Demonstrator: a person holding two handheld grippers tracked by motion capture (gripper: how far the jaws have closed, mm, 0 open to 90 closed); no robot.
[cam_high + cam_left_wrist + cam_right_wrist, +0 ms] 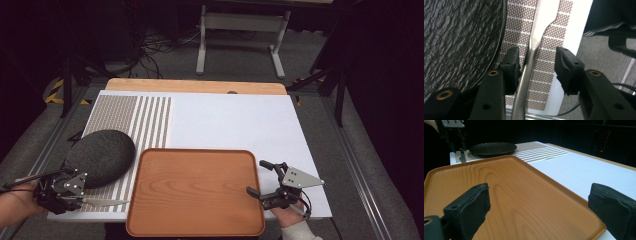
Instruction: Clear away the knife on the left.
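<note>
The wooden tray [195, 192] lies nearest, at the bottom centre of the high view, empty, on the white sheet [235, 122] that covers the counter [195, 86]. At the lower right of the frame the right hand-held gripper [260, 178] sits at the tray's right rim, its jaws spread wide apart; in its own view they straddle the tray's near corner with nothing between them. At the lower left, the left hand-held gripper [77, 200] is over a metal knife [102, 202] lying on the patterned placemat [132, 125], the blade pointing toward the tray. In the left gripper view the knife's handle [527, 67] runs up between the jaws, touching the left one while the right one stands clear, so the jaws are parted. A dark textured plate [100, 157] rests on the placemat just beside the knife.
</note>
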